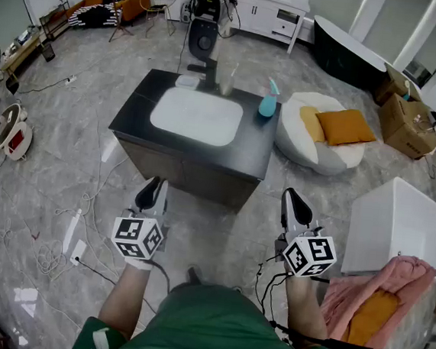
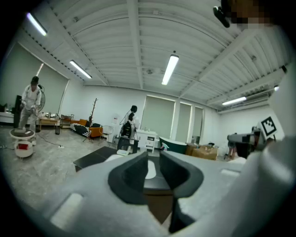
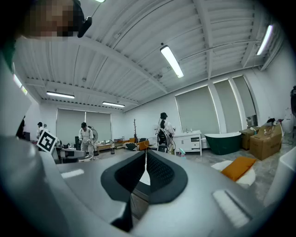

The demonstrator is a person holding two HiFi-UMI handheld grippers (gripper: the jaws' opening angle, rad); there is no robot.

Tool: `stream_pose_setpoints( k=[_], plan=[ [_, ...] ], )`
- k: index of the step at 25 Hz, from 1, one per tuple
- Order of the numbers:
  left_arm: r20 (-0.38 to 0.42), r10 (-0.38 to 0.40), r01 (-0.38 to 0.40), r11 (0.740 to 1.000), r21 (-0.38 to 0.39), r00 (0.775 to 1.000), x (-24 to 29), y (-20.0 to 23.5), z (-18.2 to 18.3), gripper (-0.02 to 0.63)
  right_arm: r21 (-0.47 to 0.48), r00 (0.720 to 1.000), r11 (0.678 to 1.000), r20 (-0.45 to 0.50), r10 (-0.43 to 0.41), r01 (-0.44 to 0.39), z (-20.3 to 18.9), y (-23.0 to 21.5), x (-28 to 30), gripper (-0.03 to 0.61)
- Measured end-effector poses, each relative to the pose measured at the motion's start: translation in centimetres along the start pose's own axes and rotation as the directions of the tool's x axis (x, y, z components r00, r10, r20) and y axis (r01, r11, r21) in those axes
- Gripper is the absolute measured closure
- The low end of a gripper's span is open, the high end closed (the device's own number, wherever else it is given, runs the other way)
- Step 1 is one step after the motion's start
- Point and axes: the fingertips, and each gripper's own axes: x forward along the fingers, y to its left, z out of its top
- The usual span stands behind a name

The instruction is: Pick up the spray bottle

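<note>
Seen from above, I stand a step back from a dark bench (image 1: 131, 119) with a white basin (image 1: 197, 116) sunk in its top. The spray bottle (image 1: 268, 102), teal and small, stands upright on the bench's far right corner, beside the basin and well apart from both claws. A tall pale object next to it may be a clear glass; at this distance I cannot be sure.

My left claw (image 1: 153, 183) is held out low, short of the bench's near edge. Its own camera shows the two dark pads (image 2: 134, 173) a narrow slit apart, with nothing between them, only a sliver of the basin beyond. My right claw (image 1: 293, 194) is level with it, on the other side. Its pads (image 3: 159, 173) are pressed together and grip nothing.

In each claw's view its grey body fills the lower half and hides most of the bench. My forearms are cut off at the lower edge of the head view.
</note>
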Motion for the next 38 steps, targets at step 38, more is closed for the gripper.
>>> stream_pose_setpoints(
  k=[38],
  plan=[
    [-0.008, 0.010, -0.009, 0.998, 0.060, 1.000, 7.4, 11.8, 1.4, 0.503, 0.072, 0.990, 0.988, -0.014, -0.138, 0.139, -1.8, -1.4, 13.0, 0.485]
  ],
)
